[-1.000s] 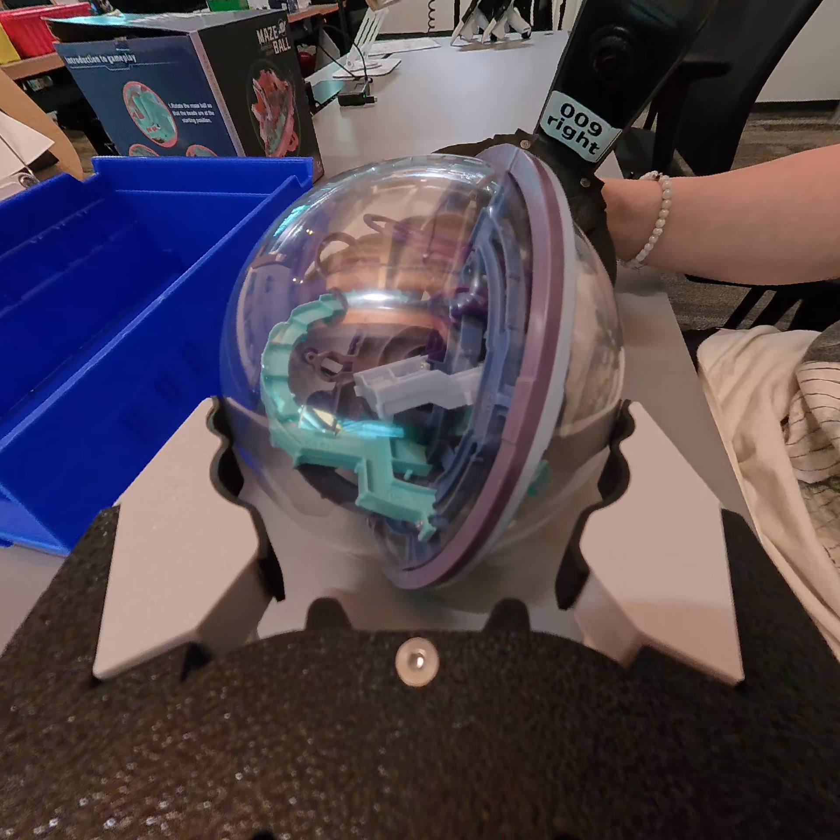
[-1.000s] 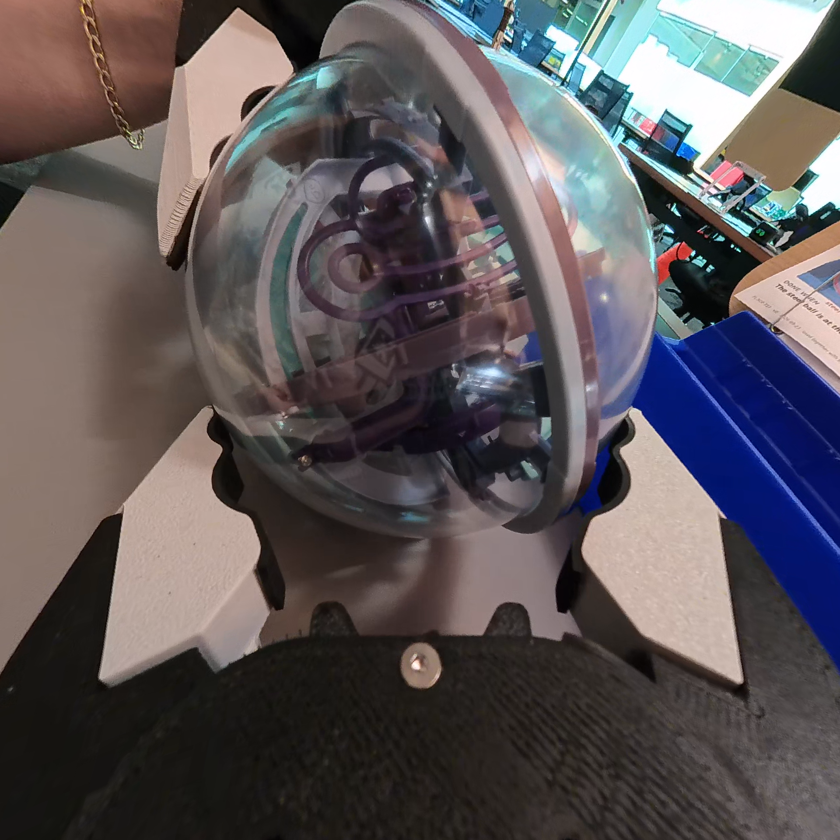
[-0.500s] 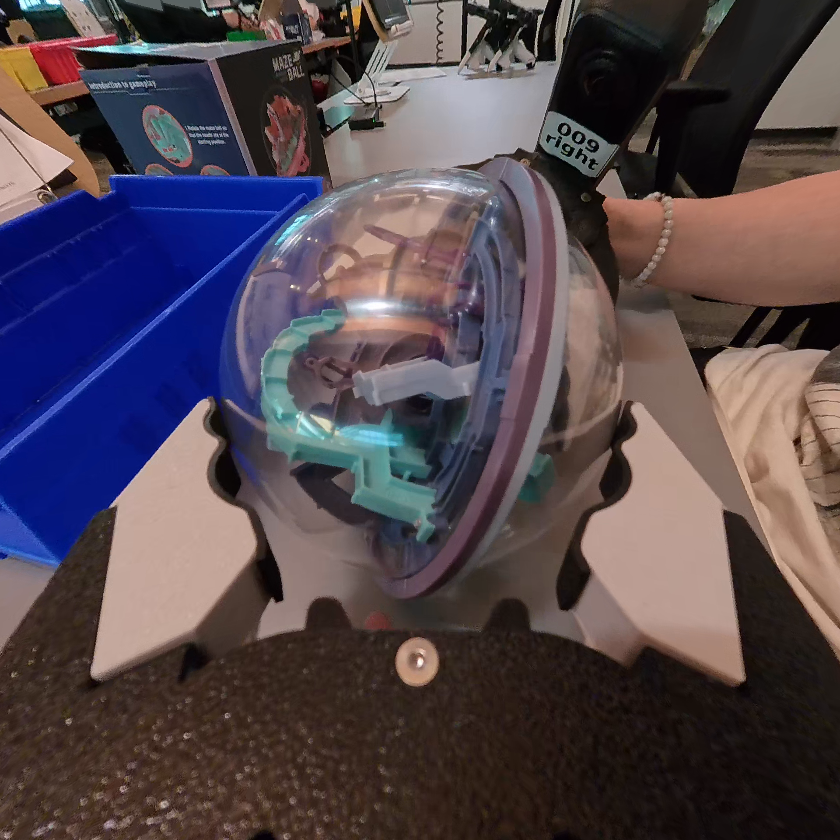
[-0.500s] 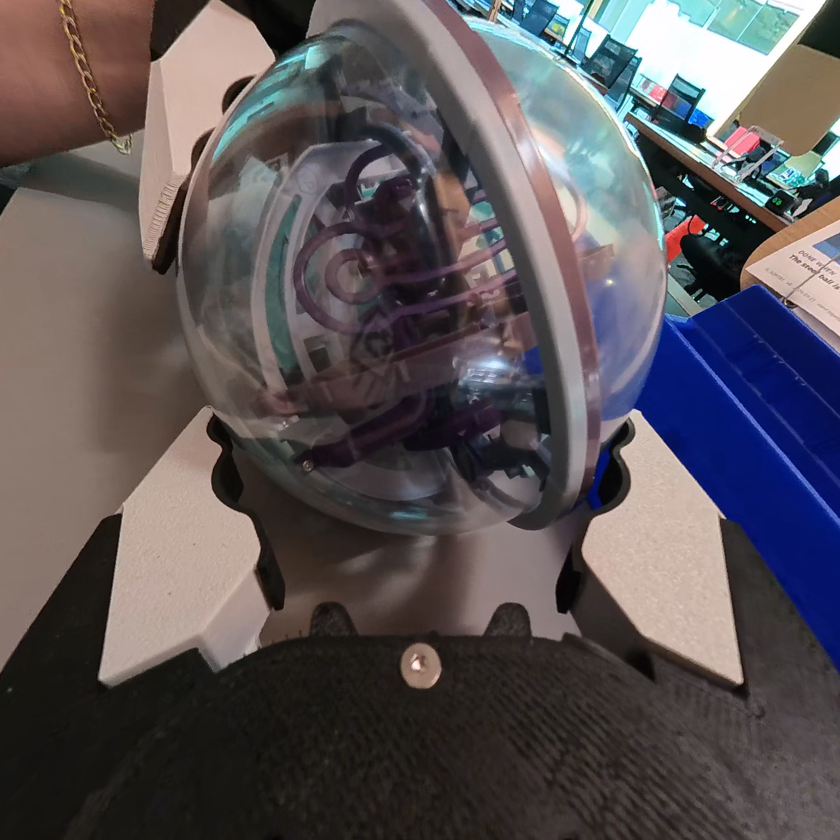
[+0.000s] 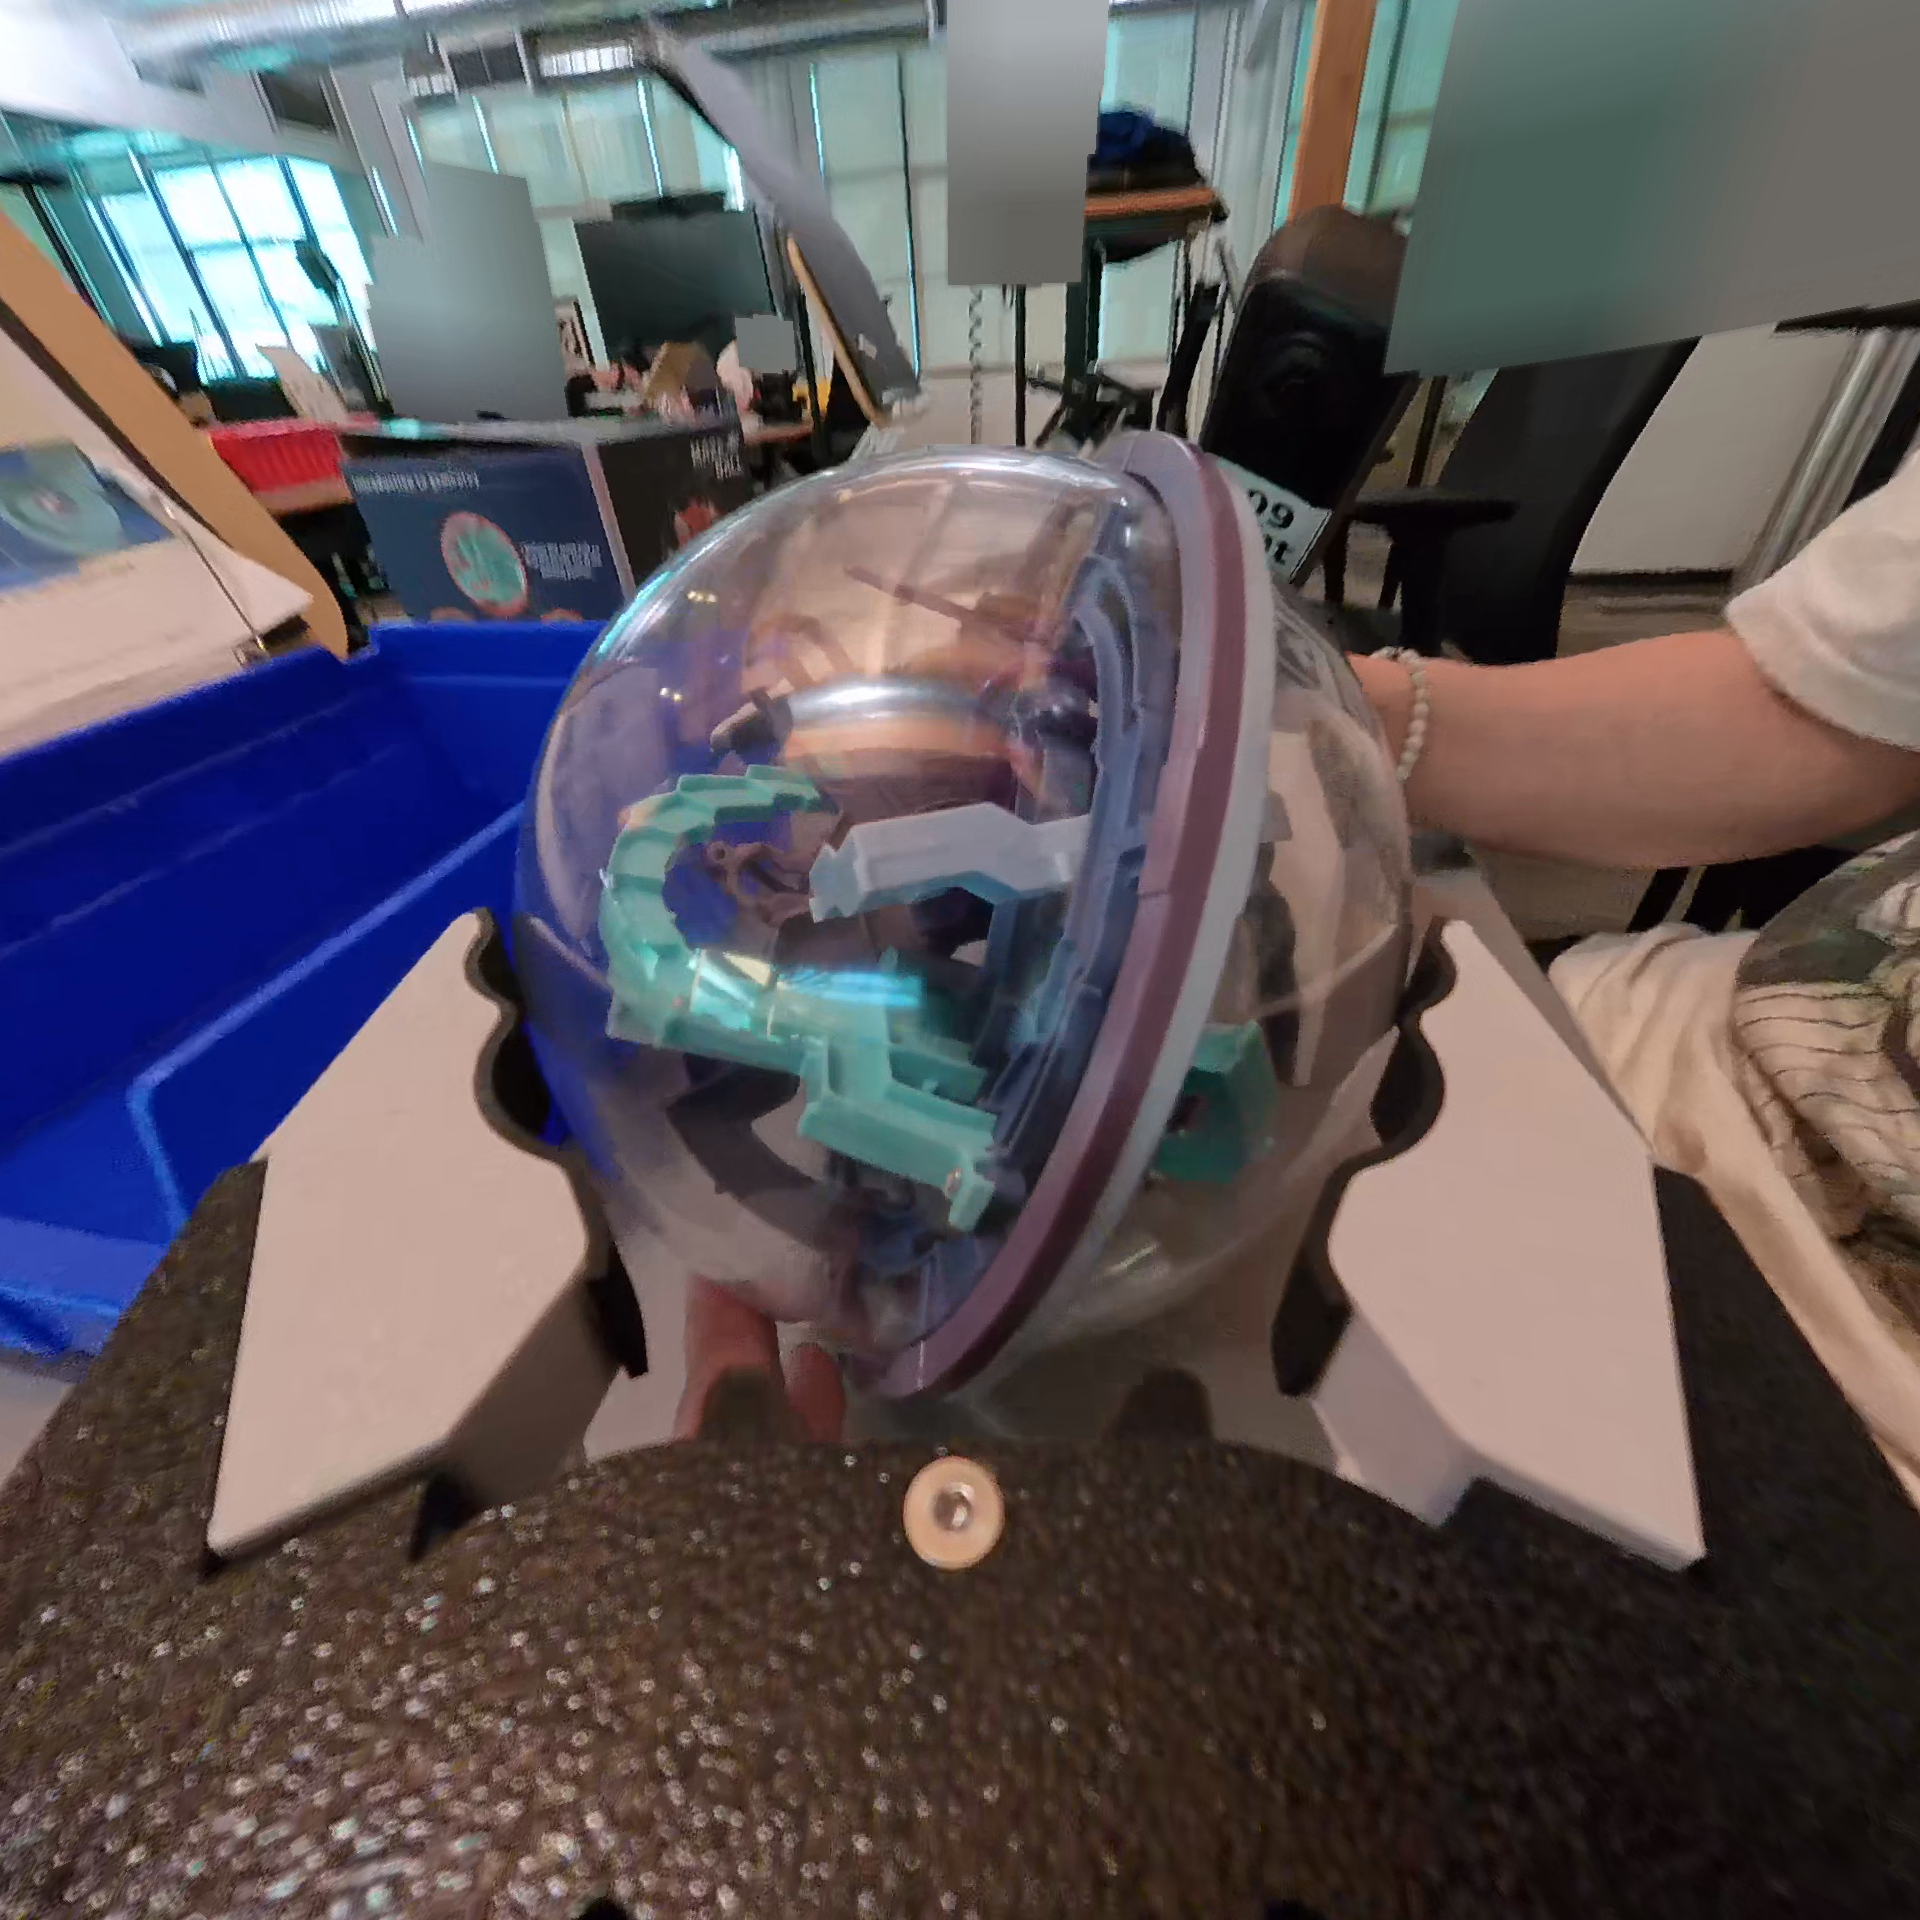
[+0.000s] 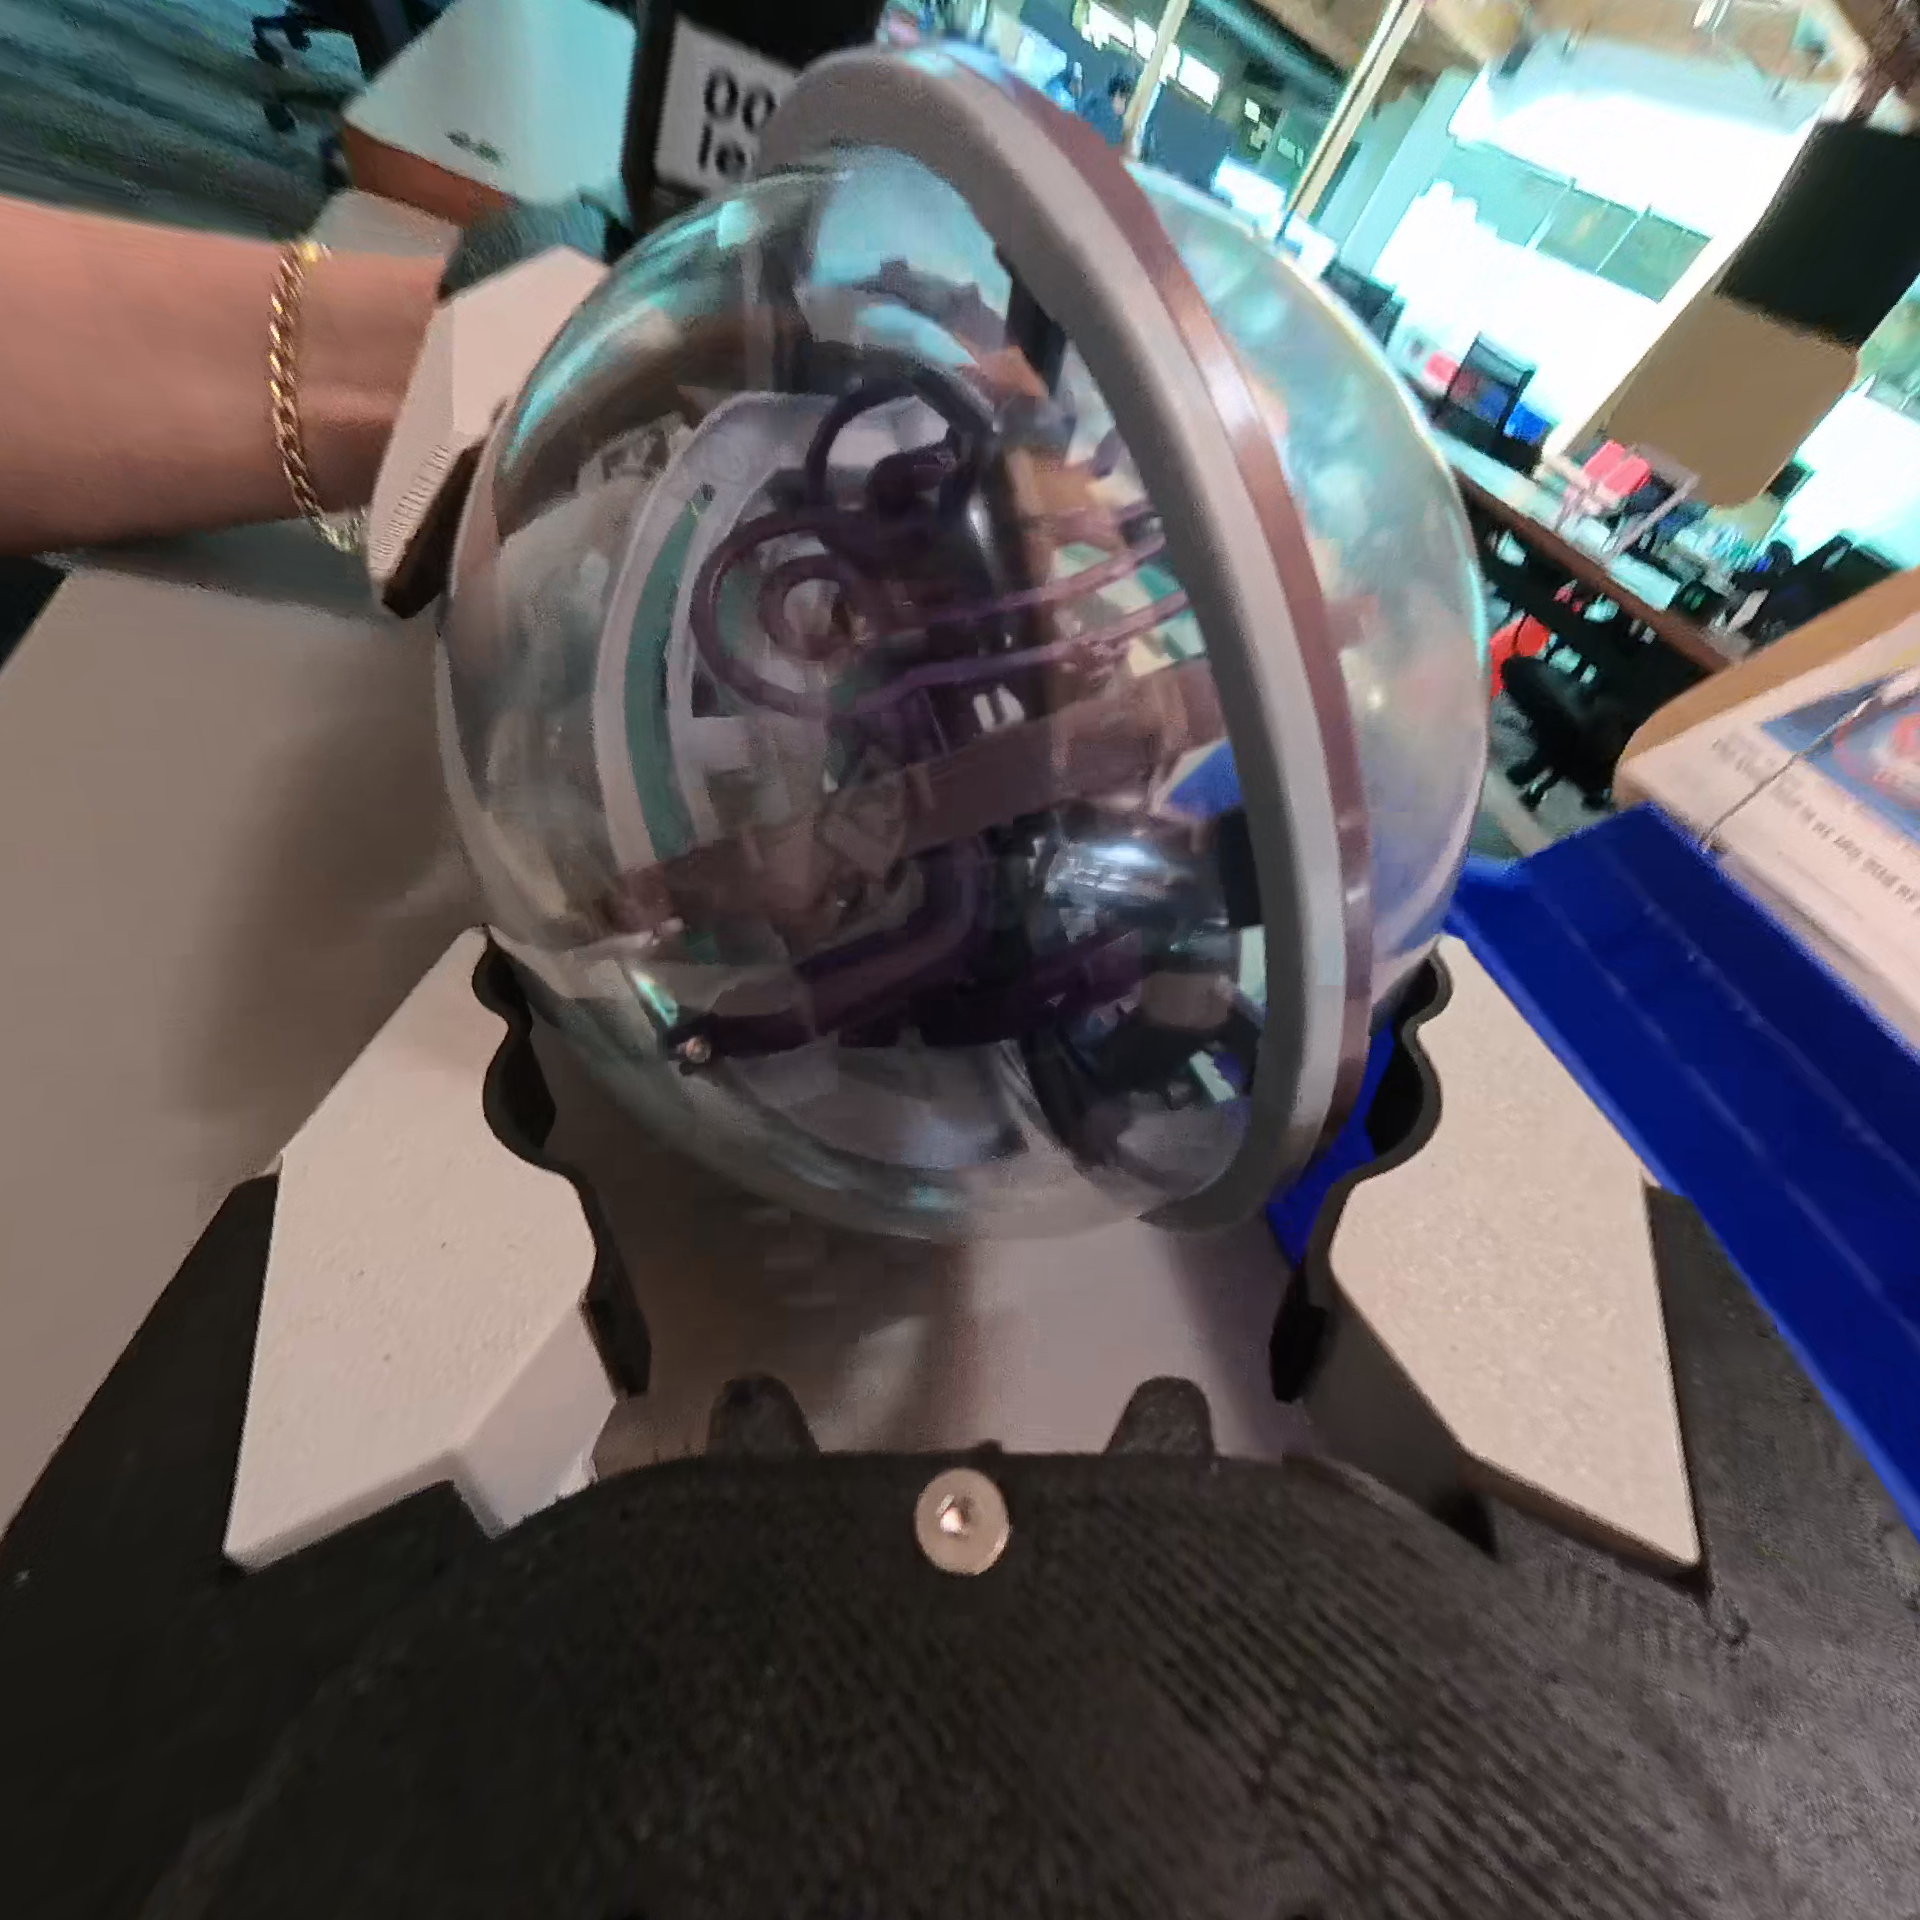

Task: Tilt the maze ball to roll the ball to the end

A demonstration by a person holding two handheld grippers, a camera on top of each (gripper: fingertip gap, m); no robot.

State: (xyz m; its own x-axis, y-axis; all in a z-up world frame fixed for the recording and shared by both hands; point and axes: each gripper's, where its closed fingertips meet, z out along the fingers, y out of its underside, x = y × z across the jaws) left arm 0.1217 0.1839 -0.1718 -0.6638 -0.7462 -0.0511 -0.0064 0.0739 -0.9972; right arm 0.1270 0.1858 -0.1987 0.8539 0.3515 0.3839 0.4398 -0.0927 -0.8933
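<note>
From the left wrist view, the scene behind has changed most: a second ago the blue bin (image 5: 239,883) and table filled the frame behind the maze ball (image 5: 966,914), now windows and desks of the room show above it. I read that as the ball being lifted and pitched up, with its purple seam ring (image 5: 1174,935) leaning a little further. For the task, that means the tilting is in progress, not finished.

My left gripper (image 5: 961,997) is clenched wide around the maze ball, both dark pads pressing its clear shell at the widest part. The right gripper (image 6: 961,997) grasps the same ball from the opposite side, its pads (image 6: 509,1049) also against the shell. So the ball hangs between the two grippers, above the near edge of the table (image 6: 187,831), with the bin at the table's far side.

What I can't make out: the small steel ball itself. There is a bright speck low on a purple track (image 6: 691,1051) in the right view, but it may only be a screw. Both views are smeared by motion, reflections cover the inner tracks, and the end of the maze isn't identifiable. A fingertip (image 5: 748,1351) shows under the ball in the left view; the rest of that hand is hidden.
</note>
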